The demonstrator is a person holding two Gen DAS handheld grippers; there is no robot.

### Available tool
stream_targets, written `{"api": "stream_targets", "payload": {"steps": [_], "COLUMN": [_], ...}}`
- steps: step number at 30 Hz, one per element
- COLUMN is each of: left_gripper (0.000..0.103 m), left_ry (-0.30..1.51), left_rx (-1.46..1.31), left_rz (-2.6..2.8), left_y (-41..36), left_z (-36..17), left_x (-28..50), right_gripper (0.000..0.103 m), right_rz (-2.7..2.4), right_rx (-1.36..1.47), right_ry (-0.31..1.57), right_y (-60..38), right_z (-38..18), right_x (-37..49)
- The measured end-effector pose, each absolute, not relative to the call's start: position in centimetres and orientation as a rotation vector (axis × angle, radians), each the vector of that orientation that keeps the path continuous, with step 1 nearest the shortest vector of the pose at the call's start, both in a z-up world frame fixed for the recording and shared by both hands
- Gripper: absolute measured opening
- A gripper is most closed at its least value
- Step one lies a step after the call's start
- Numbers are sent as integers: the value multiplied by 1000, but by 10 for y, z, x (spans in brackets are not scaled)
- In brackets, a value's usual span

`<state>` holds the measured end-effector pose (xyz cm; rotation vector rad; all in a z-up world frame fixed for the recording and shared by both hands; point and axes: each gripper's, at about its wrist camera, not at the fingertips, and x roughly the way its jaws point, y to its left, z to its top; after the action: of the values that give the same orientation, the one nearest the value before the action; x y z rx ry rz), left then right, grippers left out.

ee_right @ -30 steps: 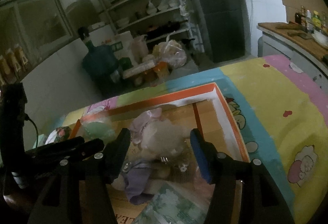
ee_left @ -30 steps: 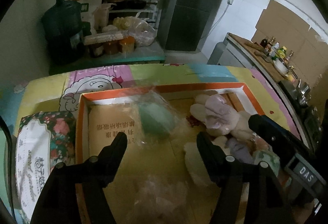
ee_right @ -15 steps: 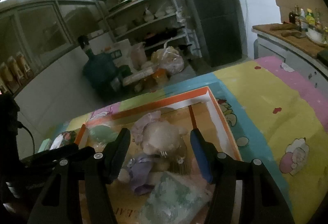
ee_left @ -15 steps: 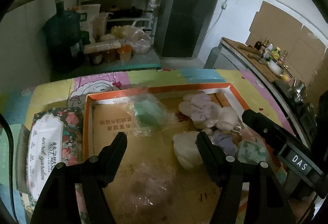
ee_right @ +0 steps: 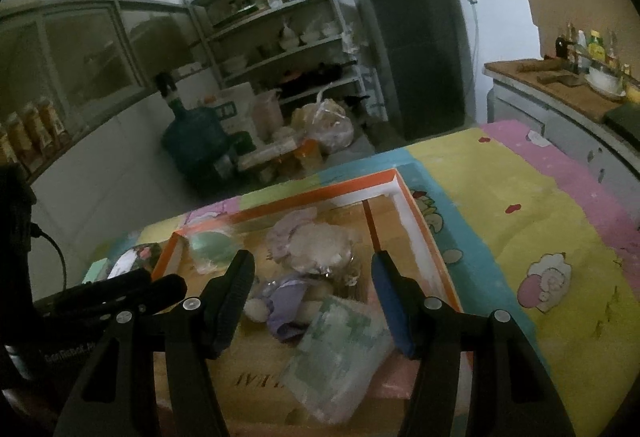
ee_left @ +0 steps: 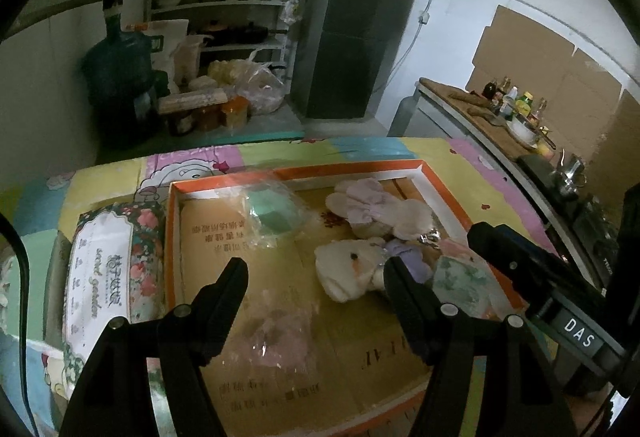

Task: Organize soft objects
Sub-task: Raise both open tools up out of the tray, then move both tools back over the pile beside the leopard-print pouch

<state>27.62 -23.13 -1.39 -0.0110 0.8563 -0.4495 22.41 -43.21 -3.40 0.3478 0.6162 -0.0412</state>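
We note dim, low-contrast lighting in both views. The brightest areas are the white wall [ee_left: 460,17] behind the refrigerator [ee_left: 352,33] and the glazed cabinet [ee_right: 80,37] at upper left. Fisheye distortion bends straight edges, and black vignetting fills the corners. The near foreground is soft and grainy, with weak, diffuse shadows.

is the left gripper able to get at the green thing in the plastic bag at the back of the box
Probably yes: the left gripper hangs open above the box, and only bare cardboard lies between it and the bagged green item.
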Motion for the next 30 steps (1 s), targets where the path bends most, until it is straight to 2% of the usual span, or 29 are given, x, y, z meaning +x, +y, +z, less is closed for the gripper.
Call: {"api": "stream_targets", "payload": {"steps": [30], "left_gripper": [70], "left_ry": [739], "left_rx": [-34], "left_rz": [-389], "left_y": [-146], "left_z": [11], "left_x": [198], "right_gripper": [63], "right_rz": [29], "right_rx": [257], "right_ry": [573], "right_y": [-327], "right_z": [-7], "right_x": [170]}}
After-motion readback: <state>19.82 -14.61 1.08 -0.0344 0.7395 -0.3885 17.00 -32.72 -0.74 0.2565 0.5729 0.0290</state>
